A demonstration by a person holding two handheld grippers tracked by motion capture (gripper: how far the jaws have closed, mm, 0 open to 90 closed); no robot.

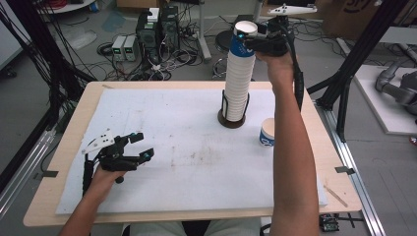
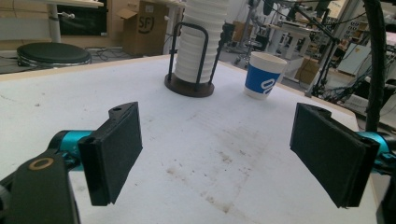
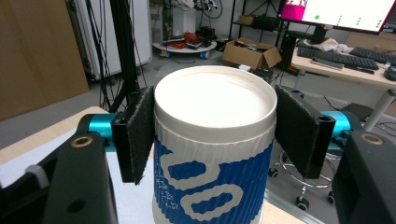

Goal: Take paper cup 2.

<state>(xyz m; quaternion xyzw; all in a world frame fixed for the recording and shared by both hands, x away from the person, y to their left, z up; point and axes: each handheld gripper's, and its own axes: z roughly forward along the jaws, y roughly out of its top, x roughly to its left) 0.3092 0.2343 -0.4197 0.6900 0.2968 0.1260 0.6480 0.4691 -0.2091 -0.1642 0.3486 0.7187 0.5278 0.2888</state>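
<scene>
Cups: my right gripper has its fingers clamped on the top cup of the stack in the holder. Left gripper idles wide open and empty over the worktop. Next I reckon a straight lift, then parking it by the loose cup.

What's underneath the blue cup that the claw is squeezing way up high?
The right claw grips the top blue cup. Under it is a tall stack of white cups in a black wire holder. How far the cups nest inside each other is hidden.
</scene>
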